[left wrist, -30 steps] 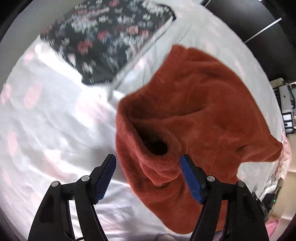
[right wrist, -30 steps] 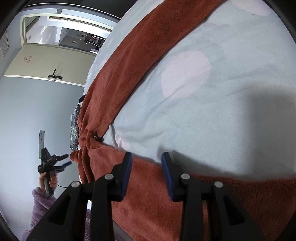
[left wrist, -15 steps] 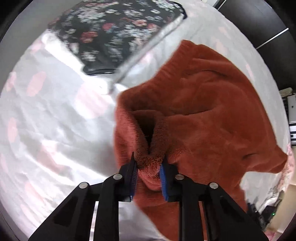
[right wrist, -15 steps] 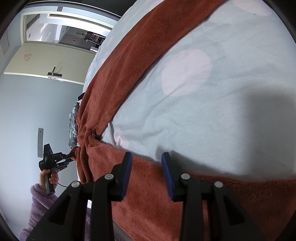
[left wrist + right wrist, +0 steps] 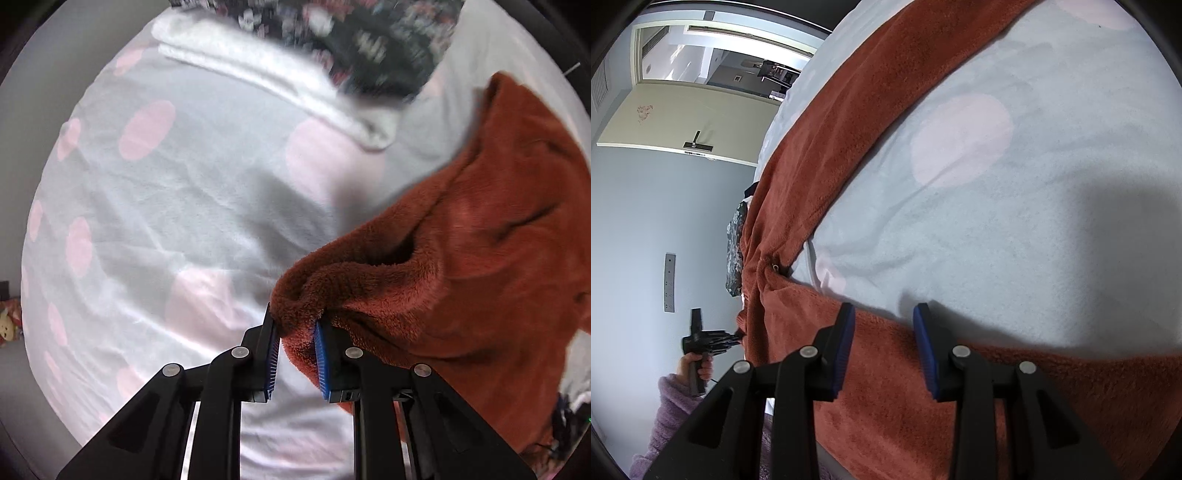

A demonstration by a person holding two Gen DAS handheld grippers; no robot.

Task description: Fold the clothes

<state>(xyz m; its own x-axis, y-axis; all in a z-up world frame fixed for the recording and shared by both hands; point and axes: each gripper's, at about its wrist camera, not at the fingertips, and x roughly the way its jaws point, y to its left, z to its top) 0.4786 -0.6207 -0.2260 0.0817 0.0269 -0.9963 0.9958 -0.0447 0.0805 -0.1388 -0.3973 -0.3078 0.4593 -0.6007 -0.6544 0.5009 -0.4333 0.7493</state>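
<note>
We count one rust-red fleece garment (image 5: 480,266), and it lies on a bed (image 5: 177,206) covered in pale fabric with pink dots. In the left wrist view it fills the right side, bunched and partly raised off the cover. Our left gripper (image 5: 295,332) has its two blue-padded fingers (image 5: 320,354) drawn narrow and clamped on a thick fold at the garment's near left edge, the fleece bulging out above the pads.

One dark floral cloth (image 5: 369,40) lies at the far end of the bed, blurred, resting on one folded white edge of bedding (image 5: 280,85). At the far left edge, off the bed, one small toy-like object (image 5: 7,325) shows, too small to make out.

In the right wrist view the same garment (image 5: 894,387) runs as a band under the right gripper (image 5: 882,325) and up the left side of the bed (image 5: 1015,229). The right fingers (image 5: 846,343) stand moderately apart, with nothing between the pads; they hover just over the fleece band, and we cannot tell whether they touch it.

At the near left of that view we see the left gripper (image 5: 729,336) held in one hand (image 5: 694,363) with a lilac sleeve (image 5: 668,413), pinching the garment's far corner. Behind stand a grey wall and one doorway (image 5: 713,59).
</note>
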